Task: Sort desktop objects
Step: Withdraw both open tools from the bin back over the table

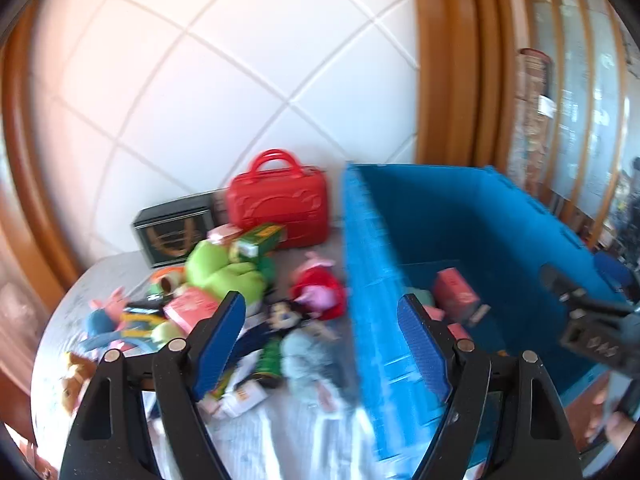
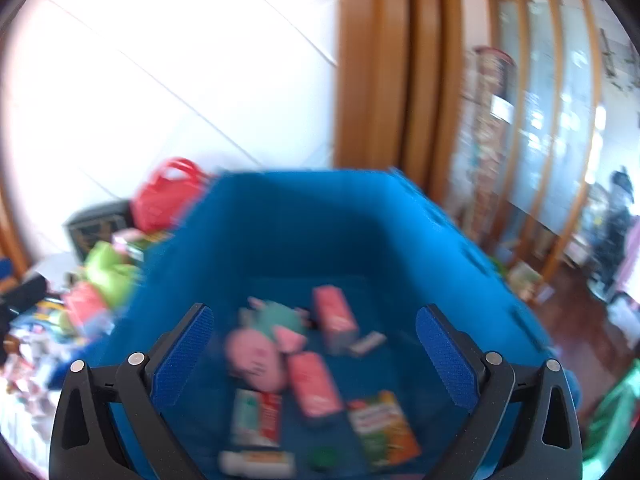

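A big blue plastic bin [image 2: 304,232] takes up most of the right wrist view and stands on the table [image 1: 280,432] with its near wall beside a heap of toys and boxes. Inside the bin lie a pink plush toy [image 2: 254,360], three pink cartons [image 2: 314,384], a green-and-orange carton [image 2: 384,428] and a red-and-green box [image 2: 256,416], all blurred. Behind the heap a red toy suitcase [image 1: 280,210] stands upright near the white tiled wall, with a dark tin box [image 1: 174,232] to its left. In the heap are a green plush frog [image 1: 222,272], a red-and-pink plush [image 1: 320,292] just beside the bin wall, and a pale blue plush [image 1: 308,356] nearer the camera. The left gripper [image 1: 322,340] hangs over the bin's near wall, jaws apart and empty. The right gripper [image 2: 314,352] is above the bin's inside, jaws spread wide with nothing between them.
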The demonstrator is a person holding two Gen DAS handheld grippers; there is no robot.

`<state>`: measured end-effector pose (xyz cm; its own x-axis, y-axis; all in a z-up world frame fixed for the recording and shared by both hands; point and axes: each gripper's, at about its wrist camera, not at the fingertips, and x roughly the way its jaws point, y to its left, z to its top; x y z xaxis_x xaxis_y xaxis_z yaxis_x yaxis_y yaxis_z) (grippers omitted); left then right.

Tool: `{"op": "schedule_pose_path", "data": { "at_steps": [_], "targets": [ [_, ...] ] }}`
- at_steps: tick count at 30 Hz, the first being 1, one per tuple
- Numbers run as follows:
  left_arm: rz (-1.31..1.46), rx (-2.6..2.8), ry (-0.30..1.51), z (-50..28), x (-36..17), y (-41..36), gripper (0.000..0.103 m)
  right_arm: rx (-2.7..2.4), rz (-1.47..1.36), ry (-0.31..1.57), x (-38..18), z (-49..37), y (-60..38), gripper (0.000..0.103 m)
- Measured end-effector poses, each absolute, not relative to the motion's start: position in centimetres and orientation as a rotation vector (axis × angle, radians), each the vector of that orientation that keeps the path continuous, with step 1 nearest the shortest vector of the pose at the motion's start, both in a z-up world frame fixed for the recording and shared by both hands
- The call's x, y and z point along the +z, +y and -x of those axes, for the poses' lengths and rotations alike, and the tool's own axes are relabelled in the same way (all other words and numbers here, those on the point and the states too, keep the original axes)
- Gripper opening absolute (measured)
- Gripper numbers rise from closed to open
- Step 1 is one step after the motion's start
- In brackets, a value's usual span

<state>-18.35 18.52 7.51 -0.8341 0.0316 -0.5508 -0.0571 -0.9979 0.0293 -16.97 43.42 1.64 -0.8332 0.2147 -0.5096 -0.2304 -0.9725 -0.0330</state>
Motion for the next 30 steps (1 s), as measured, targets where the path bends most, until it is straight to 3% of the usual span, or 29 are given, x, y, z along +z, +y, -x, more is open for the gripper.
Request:
{"op": "schedule_pose_path", "data": {
  "at_steps": [7, 15, 22, 30],
  "targets": [
    [1.08, 3.088, -0.088, 16.1, 4.0, 8.0, 0.078, 3.052, 0.72, 0.001, 4.6, 15.5, 33.2, 0.103],
    [1.284, 3.118, -0.189, 13.4, -0.7, -1.4, 0.078, 3.24, 0.831, -0.108, 3.6, 16.1, 21.3, 0.103],
    [1.483, 3.12, -0.298, 11.7, -5.5, -8.6, 0.078, 3.309, 1.028, -0.165, -1.0, 16.9, 13.8, 0.103],
    [1.853, 2.977, -0.535, 10.4, -15.0, -15.7, 0.078, 3.191, 1.375, -0.225, -10.1, 19.8, 9.7, 0.103]
  ]
}}
